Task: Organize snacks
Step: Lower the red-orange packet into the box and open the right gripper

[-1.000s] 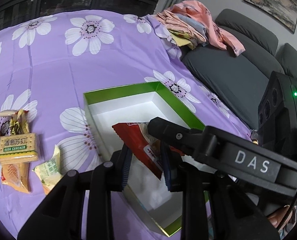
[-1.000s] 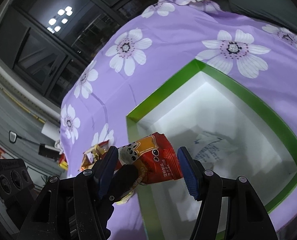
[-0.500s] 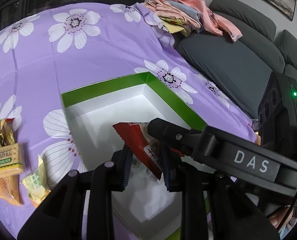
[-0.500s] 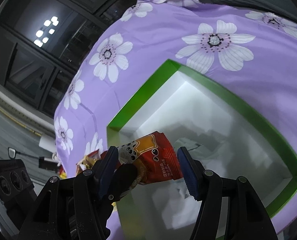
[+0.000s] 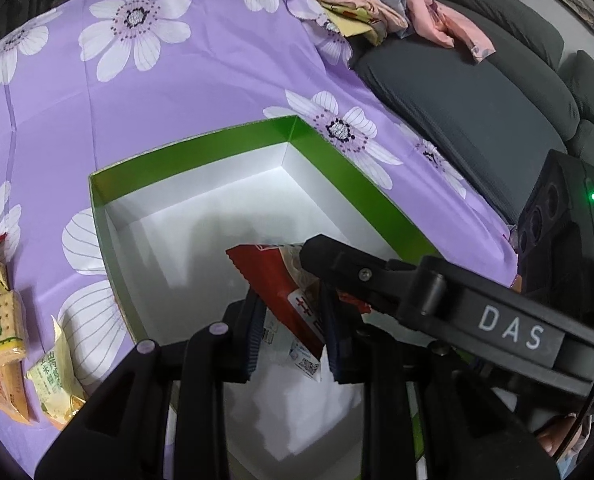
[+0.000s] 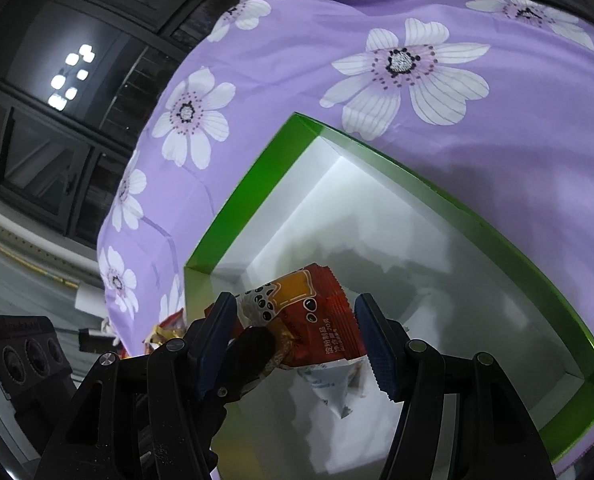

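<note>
Snack packet [image 5: 281, 292], red with a white end, hangs pinched between the pressed-together pads of the left gripper [image 5: 293, 334], above the floor of the green-rimmed white box [image 5: 225, 144]. The right gripper [image 6: 297, 340] straddles the same red packet [image 6: 317, 320]; whether its half-spread pads actually press it, I cannot tell. A white wrapper [image 6: 337, 388] seems to lie on the box floor below. At nine o'clock of the box, loose cracker packs [image 5: 1, 328] rest on the purple flowered cloth [image 5: 201, 72].
</note>
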A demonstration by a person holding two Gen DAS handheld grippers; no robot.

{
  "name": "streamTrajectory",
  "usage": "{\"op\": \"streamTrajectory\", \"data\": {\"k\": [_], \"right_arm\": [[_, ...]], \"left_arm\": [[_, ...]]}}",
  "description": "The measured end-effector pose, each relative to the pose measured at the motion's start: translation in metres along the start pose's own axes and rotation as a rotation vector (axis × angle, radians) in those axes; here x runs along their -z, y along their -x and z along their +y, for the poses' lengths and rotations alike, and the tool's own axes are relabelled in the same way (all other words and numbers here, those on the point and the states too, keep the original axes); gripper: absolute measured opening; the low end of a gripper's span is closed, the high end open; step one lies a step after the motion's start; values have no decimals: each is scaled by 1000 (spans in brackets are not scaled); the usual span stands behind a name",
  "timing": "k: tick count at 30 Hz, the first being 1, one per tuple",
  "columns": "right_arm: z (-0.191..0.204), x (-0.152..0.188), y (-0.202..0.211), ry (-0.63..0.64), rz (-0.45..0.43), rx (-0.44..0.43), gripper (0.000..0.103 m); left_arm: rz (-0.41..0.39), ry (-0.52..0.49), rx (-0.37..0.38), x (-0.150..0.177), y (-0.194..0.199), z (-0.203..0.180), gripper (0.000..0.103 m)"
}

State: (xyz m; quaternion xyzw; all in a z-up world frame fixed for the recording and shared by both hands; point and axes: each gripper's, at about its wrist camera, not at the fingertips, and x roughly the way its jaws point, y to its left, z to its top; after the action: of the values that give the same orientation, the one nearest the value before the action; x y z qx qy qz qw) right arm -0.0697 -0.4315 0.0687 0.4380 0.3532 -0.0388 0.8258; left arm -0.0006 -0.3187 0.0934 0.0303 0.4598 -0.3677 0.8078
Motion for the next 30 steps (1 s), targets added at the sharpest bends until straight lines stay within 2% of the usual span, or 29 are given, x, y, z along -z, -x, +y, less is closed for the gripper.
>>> {"op": "streamTrajectory", "data": {"k": [7, 11, 13, 15, 17, 20, 26, 30], "right_arm": [[-1, -2, -6, -10, 6, 11, 64], [9, -8, -6, 14, -12, 19, 64], [16, -12, -10, 29, -35, 7, 64], [16, -13, -17, 17, -20, 0, 64], [17, -13, -20, 15, -5, 19, 64], [18, -13, -19, 20, -27, 43, 64], [10, -13, -25, -19, 3, 61, 64], [16, -12, -21, 21, -37, 109, 64]], "left_arm": [[19, 26, -1, -1, -5, 5, 24], [-2, 48, 6, -9, -1, 11, 24], [-18, 55, -10, -14, 0, 15, 24], [-13, 49, -44, -16, -5, 18, 24], [2, 66, -43, -14, -9, 22, 24], [-1, 78, -31, -14, -10, 23, 24], [17, 86, -52, -13, -16, 25, 24], [10, 91, -58, -13, -14, 25, 24]]}}
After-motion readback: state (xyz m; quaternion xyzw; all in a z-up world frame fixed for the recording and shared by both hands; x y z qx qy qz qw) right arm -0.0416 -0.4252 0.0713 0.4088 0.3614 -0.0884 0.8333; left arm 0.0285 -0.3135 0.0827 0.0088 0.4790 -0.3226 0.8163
